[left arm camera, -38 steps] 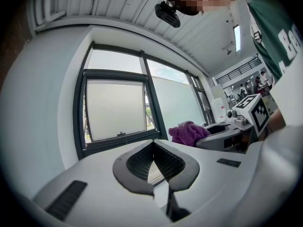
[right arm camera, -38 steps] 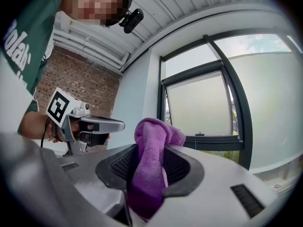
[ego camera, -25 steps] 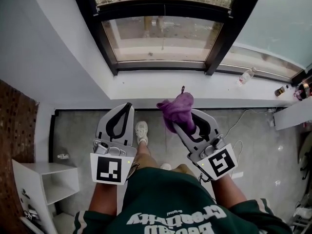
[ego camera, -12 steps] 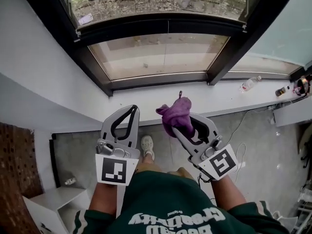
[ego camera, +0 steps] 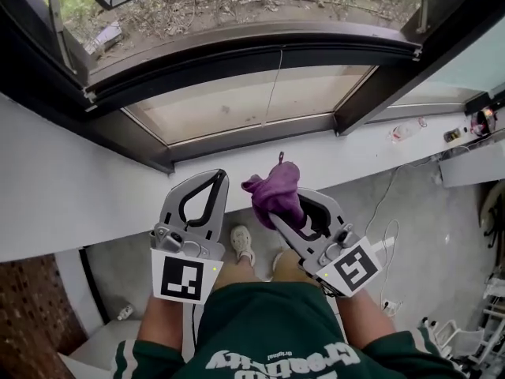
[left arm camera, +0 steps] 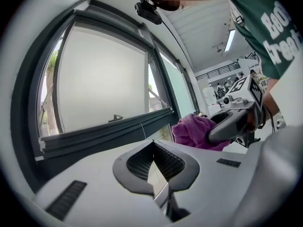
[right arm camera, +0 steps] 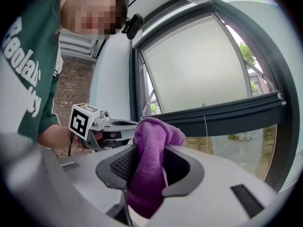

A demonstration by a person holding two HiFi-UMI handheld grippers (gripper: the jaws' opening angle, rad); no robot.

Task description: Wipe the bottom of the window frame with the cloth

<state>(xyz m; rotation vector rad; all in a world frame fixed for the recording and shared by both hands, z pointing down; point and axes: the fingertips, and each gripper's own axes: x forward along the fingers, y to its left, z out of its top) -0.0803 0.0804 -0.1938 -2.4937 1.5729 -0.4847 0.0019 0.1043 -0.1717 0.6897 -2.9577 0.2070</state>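
Note:
A crumpled purple cloth (ego camera: 273, 190) sticks out of my right gripper (ego camera: 289, 206), whose jaws are shut on it; the same cloth (right arm camera: 149, 143) fills the gap of that gripper (right arm camera: 152, 151) in the right gripper view. My left gripper (ego camera: 215, 178) hangs beside it, shut with nothing between its jaws (left arm camera: 152, 144). Both are held just below the white sill (ego camera: 347, 148). Beyond the sill runs the dark bottom rail of the window frame (ego camera: 237, 136), which also shows in the gripper views (left arm camera: 104, 136) (right arm camera: 227, 117). The cloth (left arm camera: 195, 131) is apart from the frame.
A plastic bottle (ego camera: 402, 131) lies on the sill to the right, with small items (ego camera: 473, 123) further along. A cable (ego camera: 388, 235) trails on the grey floor below. The person's shoe (ego camera: 241, 243) stands under the grippers. A brick wall (ego camera: 31, 314) is at the lower left.
The view has swung up toward the window, which now looms larger. Both grippers have come closer to the sill. The cloth stays clamped in the right gripper.

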